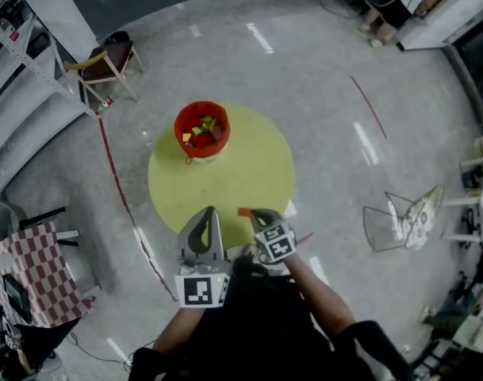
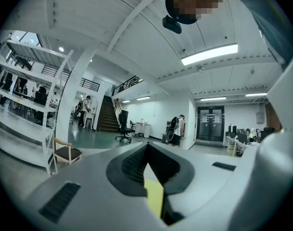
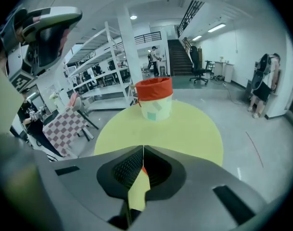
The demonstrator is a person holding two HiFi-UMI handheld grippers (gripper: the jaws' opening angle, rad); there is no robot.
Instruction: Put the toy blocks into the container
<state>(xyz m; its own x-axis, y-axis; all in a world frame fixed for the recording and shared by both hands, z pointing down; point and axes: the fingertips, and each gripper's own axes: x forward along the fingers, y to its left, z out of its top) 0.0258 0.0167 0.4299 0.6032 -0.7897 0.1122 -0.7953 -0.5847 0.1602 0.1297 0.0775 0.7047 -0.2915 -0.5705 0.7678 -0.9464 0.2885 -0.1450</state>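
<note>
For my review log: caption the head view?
Left gripper and right gripper, jaws shut, at a yellow table; orange block beside the right, red container beyond.

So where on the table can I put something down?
The yellow table is bare across its middle and right side, from the red container to the near edge. Crowded: back left by the container; near edge, by the orange block, left hand-held gripper and right hand-held gripper.
</note>
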